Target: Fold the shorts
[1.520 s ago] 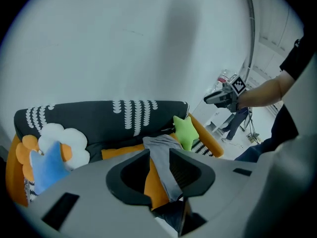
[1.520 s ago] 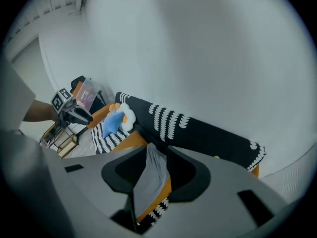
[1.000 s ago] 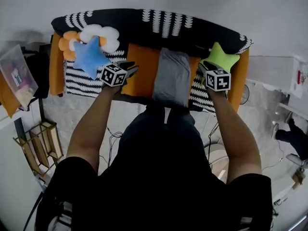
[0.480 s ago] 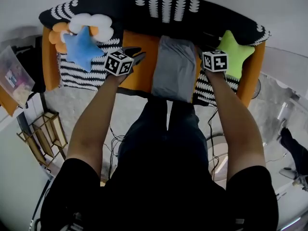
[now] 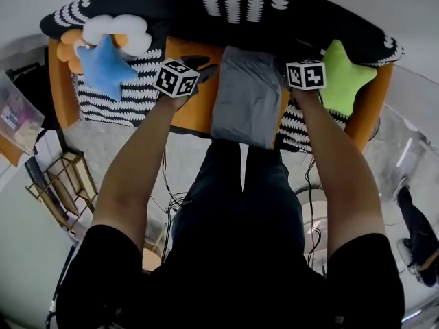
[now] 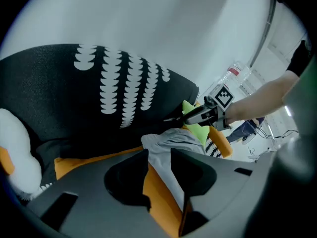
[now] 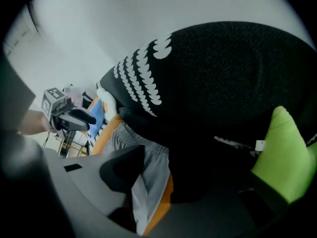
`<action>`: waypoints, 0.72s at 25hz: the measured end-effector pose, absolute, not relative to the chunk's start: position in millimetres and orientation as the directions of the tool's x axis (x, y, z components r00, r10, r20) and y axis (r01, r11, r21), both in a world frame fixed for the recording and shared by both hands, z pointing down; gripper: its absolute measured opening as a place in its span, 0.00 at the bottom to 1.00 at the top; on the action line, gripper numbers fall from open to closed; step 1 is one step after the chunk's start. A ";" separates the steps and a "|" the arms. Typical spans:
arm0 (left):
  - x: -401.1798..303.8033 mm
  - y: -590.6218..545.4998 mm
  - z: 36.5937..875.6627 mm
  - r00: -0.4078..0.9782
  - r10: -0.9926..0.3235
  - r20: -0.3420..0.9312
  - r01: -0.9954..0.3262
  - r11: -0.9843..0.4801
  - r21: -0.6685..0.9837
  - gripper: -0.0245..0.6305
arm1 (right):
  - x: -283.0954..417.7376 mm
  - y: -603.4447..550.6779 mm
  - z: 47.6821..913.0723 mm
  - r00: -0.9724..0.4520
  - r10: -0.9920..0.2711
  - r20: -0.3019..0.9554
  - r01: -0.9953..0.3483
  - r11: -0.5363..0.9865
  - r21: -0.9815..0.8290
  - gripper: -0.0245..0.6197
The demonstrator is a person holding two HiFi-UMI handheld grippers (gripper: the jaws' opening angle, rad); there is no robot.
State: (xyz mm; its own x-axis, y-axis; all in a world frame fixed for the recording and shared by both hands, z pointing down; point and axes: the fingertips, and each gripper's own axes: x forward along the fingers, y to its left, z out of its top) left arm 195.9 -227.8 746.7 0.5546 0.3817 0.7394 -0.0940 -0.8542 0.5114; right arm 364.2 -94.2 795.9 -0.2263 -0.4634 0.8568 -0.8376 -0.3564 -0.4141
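Grey shorts (image 5: pixel 248 94) lie in a long narrow fold on the orange sofa seat (image 5: pixel 195 105), reaching towards the backrest. My left gripper (image 5: pixel 201 66) is at the far left corner of the shorts and stands open. Its jaws have just been opening. In the left gripper view the edge of the shorts (image 6: pixel 166 150) lies in the gap of that gripper (image 6: pixel 162 178), with no pad pressing on it. My right gripper (image 5: pixel 293 70) is at the far right corner, mostly hidden under its marker cube. Its jaws (image 7: pixel 193 192) have also just been opening, and the waistband (image 7: pixel 148 175) lies loose in the gap.
A black backrest cover with white marks (image 5: pixel 233 2) runs behind the shorts. A blue star pillow (image 5: pixel 103 67) and a white one (image 5: pixel 116 33) lie at the left, a green star pillow (image 5: pixel 346 74) at the right. Striped throws (image 5: pixel 116 105) flank the seat. A wooden rack (image 5: pixel 62 190) stands on the floor.
Both grippers have come down and forward from beside the middle of the shorts to the far end near the backrest. The view has leaned in over the sofa.
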 end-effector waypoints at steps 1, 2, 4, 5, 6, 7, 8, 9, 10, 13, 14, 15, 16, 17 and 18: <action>201.0 -228.7 753.8 0.553 0.388 0.737 -0.099 -0.848 0.520 0.29 | 363.4 -94.6 801.6 -0.248 -0.468 0.848 -0.825 -0.358 -0.438 0.31; 205.2 -230.3 761.3 0.549 0.395 0.737 -0.102 -0.843 0.528 0.30 | 361.7 -96.0 807.1 -0.269 -0.472 0.839 -0.811 -0.359 -0.462 0.33; 213.0 -234.2 775.3 0.540 0.410 0.735 -0.109 -0.832 0.544 0.32 | 358.7 -99.7 816.7 -0.306 -0.482 0.821 -0.783 -0.363 -0.505 0.36; 216.7 -235.8 781.3 0.538 0.415 0.734 -0.115 -0.826 0.552 0.33 | 358.0 -100.6 820.6 -0.322 -0.485 0.813 -0.769 -0.368 -0.523 0.37; 219.8 -237.2 786.9 0.537 0.419 0.732 -0.123 -0.820 0.559 0.34 | 357.5 -100.7 824.3 -0.337 -0.485 0.807 -0.754 -0.374 -0.540 0.39; 222.1 -238.6 792.3 0.535 0.422 0.732 -0.132 -0.814 0.565 0.35 | 356.7 -100.6 828.2 -0.352 -0.484 0.801 -0.741 -0.379 -0.555 0.39; 224.2 -240.2 798.0 0.532 0.425 0.732 -0.139 -0.809 0.571 0.36 | 355.8 -100.7 832.8 -0.369 -0.480 0.796 -0.729 -0.383 -0.568 0.40; 226.8 -241.5 803.7 0.529 0.429 0.732 -0.145 -0.804 0.576 0.36 | 355.2 -101.1 838.1 -0.386 -0.473 0.792 -0.721 -0.382 -0.578 0.40; 230.2 -242.1 809.2 0.525 0.435 0.732 -0.150 -0.799 0.582 0.37 | 355.3 -101.4 843.9 -0.402 -0.462 0.790 -0.719 -0.376 -0.585 0.41; 238.4 -238.6 824.1 0.503 0.460 0.732 -0.160 -0.782 0.602 0.39 | 353.9 -101.5 858.6 -0.448 -0.430 0.784 -0.707 -0.366 -0.605 0.42; 240.5 -236.4 828.3 0.498 0.471 0.728 -0.164 -0.773 0.613 0.39 | 352.3 -101.9 862.3 -0.463 -0.421 0.780 -0.696 -0.372 -0.614 0.42; 242.5 -233.9 832.4 0.496 0.483 0.722 -0.168 -0.762 0.626 0.40 | 350.8 -102.5 866.0 -0.475 -0.412 0.777 -0.686 -0.379 -0.621 0.43; 244.4 -231.0 836.1 0.492 0.498 0.714 -0.171 -0.749 0.640 0.39 | 349.4 -103.0 869.9 -0.486 -0.403 0.776 -0.678 -0.387 -0.625 0.43; 246.2 -227.1 839.3 0.487 0.517 0.704 -0.171 -0.734 0.657 0.39 | 347.9 -103.4 873.9 -0.495 -0.393 0.775 -0.670 -0.395 -0.628 0.43; 247.8 -222.3 841.8 0.480 0.537 0.694 -0.169 -0.720 0.673 0.39 | 346.3 -103.4 877.6 -0.503 -0.381 0.776 -0.664 -0.404 -0.629 0.43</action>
